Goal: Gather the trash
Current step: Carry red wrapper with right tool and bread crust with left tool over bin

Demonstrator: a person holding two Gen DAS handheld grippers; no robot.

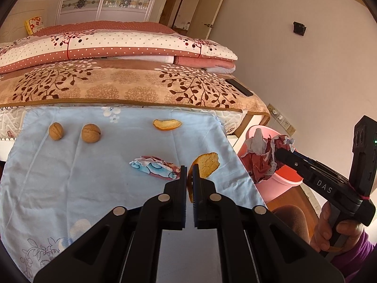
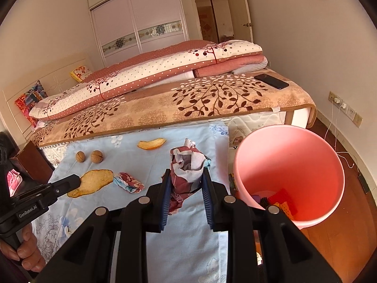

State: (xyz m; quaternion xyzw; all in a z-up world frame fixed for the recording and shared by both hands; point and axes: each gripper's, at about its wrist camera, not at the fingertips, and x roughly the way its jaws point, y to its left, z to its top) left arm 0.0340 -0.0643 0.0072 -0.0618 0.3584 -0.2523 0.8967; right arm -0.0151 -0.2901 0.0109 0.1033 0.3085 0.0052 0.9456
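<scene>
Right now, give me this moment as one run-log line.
left claw: shut on orange peel | right claw: shut on crumpled wrapper | pink bin: beside cloth

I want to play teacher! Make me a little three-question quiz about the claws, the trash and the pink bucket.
1. True or false: the right claw is squeezing a crumpled wrapper.
2. What does the left claw hold?
A. a walnut
B. an orange peel
C. a phone
3. Fill the gap: two ___ sit side by side on the blue cloth, far from the pink bucket.

Key:
1. True. The wrapper is pinched between its fingers.
2. B. The peel is lifted off the cloth; another peel and a small wrapper lie there loose.
3. walnuts
</scene>
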